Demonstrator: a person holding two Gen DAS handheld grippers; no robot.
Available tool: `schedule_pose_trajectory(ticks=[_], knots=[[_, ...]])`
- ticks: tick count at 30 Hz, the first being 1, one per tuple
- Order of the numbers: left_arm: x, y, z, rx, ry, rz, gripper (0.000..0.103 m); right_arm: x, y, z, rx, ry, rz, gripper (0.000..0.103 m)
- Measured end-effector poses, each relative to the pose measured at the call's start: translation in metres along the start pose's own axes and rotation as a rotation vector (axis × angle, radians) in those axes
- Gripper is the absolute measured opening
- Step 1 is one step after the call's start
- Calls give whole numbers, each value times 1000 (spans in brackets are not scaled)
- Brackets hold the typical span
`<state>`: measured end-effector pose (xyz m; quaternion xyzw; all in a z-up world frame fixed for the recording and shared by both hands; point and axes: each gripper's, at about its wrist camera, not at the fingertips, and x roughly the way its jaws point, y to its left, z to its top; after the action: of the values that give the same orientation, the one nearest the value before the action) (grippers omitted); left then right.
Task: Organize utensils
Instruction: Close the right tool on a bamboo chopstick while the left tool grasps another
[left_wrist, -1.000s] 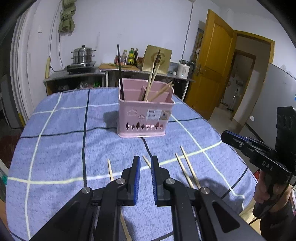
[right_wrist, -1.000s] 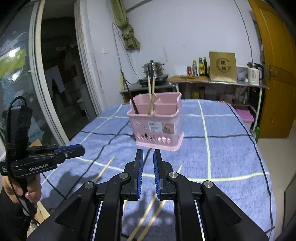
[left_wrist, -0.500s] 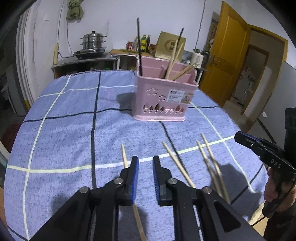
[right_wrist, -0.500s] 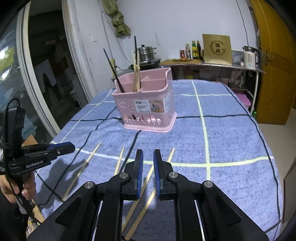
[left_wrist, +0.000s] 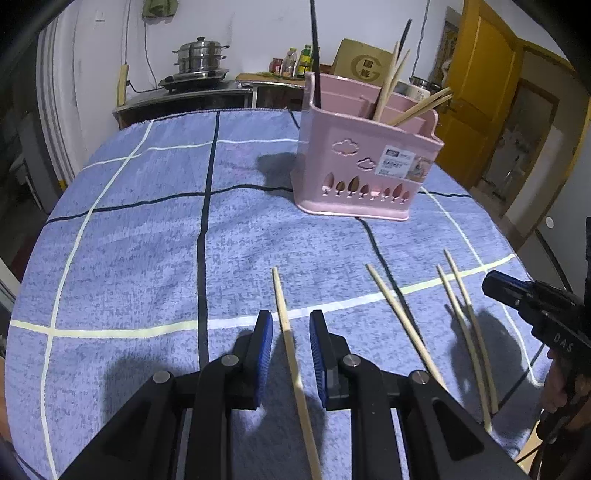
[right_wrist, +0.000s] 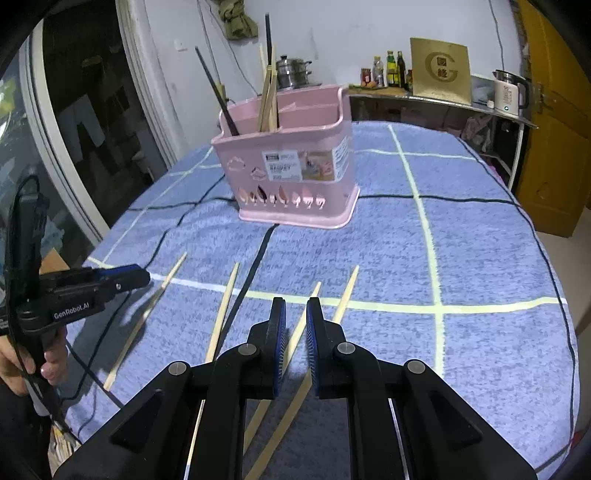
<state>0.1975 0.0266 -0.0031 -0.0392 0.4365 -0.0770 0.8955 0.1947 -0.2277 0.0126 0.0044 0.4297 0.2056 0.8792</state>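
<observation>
A pink utensil holder (left_wrist: 365, 162) (right_wrist: 295, 173) stands on the blue checked tablecloth with black and wooden chopsticks upright in it. Several wooden chopsticks lie loose on the cloth in front. My left gripper (left_wrist: 291, 325) is open, low over the cloth, its jaws either side of one chopstick (left_wrist: 288, 332) without touching it. My right gripper (right_wrist: 295, 314) is slightly open over a pair of chopsticks (right_wrist: 306, 325), one of which runs between its fingers. Each gripper shows in the other's view, the right (left_wrist: 535, 306) and the left (right_wrist: 92, 284).
More loose chopsticks lie at the right in the left wrist view (left_wrist: 402, 325) (left_wrist: 465, 332) and at the left in the right wrist view (right_wrist: 221, 314) (right_wrist: 147, 317). Behind the table stand a counter with a steel pot (left_wrist: 199, 59), bottles and a kettle (right_wrist: 509, 92). A yellow door (left_wrist: 476, 92) is at right.
Both grippers have come lower and closer to the cloth. The left gripper has opened wider and now straddles a chopstick. The right gripper has opened a little over the pair.
</observation>
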Motion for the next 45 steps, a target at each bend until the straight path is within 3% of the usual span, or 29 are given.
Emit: schedule_pose_trajectory(ticks=[15,31,36,45], knots=[[41,3,14,27,79,38,20,42,4,7,-22,127,-64,12],[52,-6,25,75,82,70,20,62,10,22,-24,185,-119,11],[54,-3,27,68,79,79,10,63,9,24,-22,186,-115,8],[55,2,33,46,96,36,5,60,11,25,-20,170,-74,7]])
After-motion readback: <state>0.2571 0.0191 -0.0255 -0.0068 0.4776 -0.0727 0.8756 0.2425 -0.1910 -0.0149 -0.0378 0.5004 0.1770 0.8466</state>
